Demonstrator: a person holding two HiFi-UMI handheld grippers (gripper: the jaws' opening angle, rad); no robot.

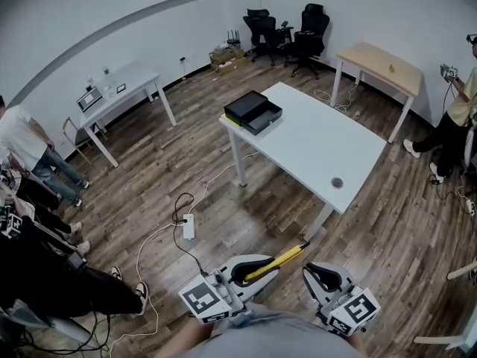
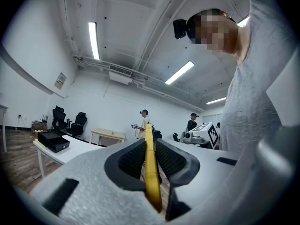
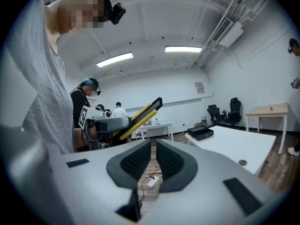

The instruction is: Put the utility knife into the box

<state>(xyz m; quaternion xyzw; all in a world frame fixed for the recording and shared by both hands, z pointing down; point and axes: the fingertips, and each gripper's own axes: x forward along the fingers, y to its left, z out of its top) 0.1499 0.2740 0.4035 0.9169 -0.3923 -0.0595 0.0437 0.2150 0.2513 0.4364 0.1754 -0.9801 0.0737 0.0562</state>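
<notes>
While the left gripper (image 1: 253,268) clamps the knife (image 1: 282,259) edge-on between its pads, the yellow body sticks out past the jaws, pointing toward the white table (image 1: 328,155), over the wood floor (image 1: 216,200). The black box (image 1: 253,112) sits at the table's far corner, well apart from the knife. The right gripper (image 1: 326,273) hangs beside the left, jaws nearly together on nothing

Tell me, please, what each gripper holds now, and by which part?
The left gripper holds the yellow utility knife near one end; most of it sticks out ahead. The right gripper holds nothing.
</notes>
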